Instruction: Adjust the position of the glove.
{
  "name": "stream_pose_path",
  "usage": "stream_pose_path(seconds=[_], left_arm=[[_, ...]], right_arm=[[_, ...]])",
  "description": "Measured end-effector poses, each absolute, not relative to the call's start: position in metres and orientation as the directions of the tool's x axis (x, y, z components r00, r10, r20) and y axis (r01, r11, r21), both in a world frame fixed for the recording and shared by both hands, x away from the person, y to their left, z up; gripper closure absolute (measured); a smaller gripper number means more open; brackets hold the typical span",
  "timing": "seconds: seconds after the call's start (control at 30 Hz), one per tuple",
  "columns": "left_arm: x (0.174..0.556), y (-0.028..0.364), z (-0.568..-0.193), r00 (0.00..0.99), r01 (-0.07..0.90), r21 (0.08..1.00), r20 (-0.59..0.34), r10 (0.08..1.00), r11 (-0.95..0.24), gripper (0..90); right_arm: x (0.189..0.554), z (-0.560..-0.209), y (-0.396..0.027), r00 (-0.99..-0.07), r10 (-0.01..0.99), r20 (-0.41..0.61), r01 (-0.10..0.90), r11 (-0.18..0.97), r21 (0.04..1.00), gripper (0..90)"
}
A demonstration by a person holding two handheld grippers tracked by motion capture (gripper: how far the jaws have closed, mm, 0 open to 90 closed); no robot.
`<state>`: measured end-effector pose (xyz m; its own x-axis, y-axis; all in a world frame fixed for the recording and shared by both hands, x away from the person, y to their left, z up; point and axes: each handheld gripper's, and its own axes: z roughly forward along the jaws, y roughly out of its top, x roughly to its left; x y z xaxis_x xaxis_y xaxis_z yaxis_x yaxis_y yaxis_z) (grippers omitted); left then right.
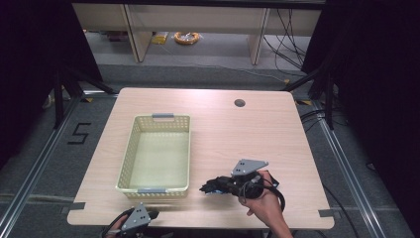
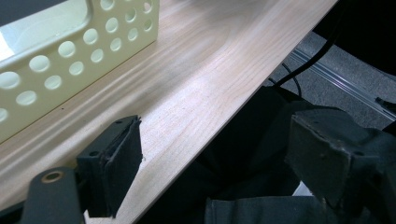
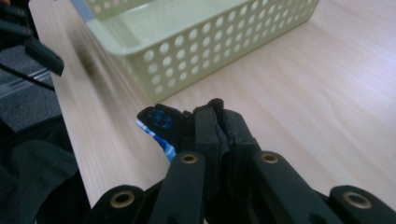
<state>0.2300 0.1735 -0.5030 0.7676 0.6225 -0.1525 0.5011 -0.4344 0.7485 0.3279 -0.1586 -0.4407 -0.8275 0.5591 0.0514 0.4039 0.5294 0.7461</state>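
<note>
right gripper (image 3: 219, 135) clamped | black-blue packet (image 3: 161, 123) pinched between pads | near basket (image 3: 205, 56)

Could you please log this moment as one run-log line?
right gripper: shut on dark blue-printed item | left gripper: open, at table edge | basket: empty

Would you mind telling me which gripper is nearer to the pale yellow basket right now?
Left. The left gripper sits just below the basket at its near wall, jaws open. The right gripper is off to the basket's right, shut on a black and blue item.
</note>
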Motion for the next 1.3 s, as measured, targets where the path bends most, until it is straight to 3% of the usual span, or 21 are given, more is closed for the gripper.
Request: stream_pose_path(seconds=[0.07,0.1,0.37,0.67,0.87,0.97,1.07,1.17,1.3], left_arm=[[0.228,0.17,-0.505,0.74,0.534,0.755,-0.199,0.643,-0.38,17.9],[0.23,0.174,-0.503,0.764,0.51,0.743,-0.16,0.625,-0.434,17.9],[0.229,0.17,-0.505,0.754,0.513,0.762,-0.179,0.633,-0.395,17.9],[0.229,0.171,-0.505,0.759,0.506,0.759,-0.167,0.629,-0.41,17.9],[0.229,0.171,-0.505,0.758,0.515,0.744,-0.164,0.632,-0.425,17.9],[0.228,0.171,-0.505,0.757,0.52,0.745,-0.176,0.63,-0.417,17.9],[0.229,0.171,-0.506,0.755,0.516,0.743,-0.159,0.636,-0.426,17.8],[0.227,0.168,-0.506,0.756,0.505,0.77,-0.177,0.63,-0.39,17.7],[0.229,0.171,-0.505,0.774,0.499,0.741,-0.148,0.616,-0.449,17.7]], right_arm=[[0.325,-0.446,-0.157,-0.827,0.56,0.054,0.41,0.535,0.739,86.6],[0.325,-0.452,-0.157,-0.832,0.552,0.05,0.407,0.547,0.731,86.4],[0.317,-0.475,-0.157,-0.819,0.566,0.093,0.461,0.552,0.695,85.6],[0.305,-0.486,-0.155,-0.833,0.553,0.033,0.437,0.619,0.652,82.0],[0.307,-0.488,-0.156,-0.846,0.531,0.046,0.424,0.617,0.663,70.1],[0.308,-0.473,-0.166,-0.826,0.563,0.036,0.416,0.565,0.713,59.4],[0.311,-0.46,-0.181,-0.791,0.611,0.031,0.433,0.523,0.735,59.4],[0.318,-0.449,-0.212,-0.72,0.692,-0.056,0.438,0.516,0.736,58.5],[0.319,-0.449,-0.238,-0.629,0.776,-0.052,0.512,0.463,0.724,60.4]])
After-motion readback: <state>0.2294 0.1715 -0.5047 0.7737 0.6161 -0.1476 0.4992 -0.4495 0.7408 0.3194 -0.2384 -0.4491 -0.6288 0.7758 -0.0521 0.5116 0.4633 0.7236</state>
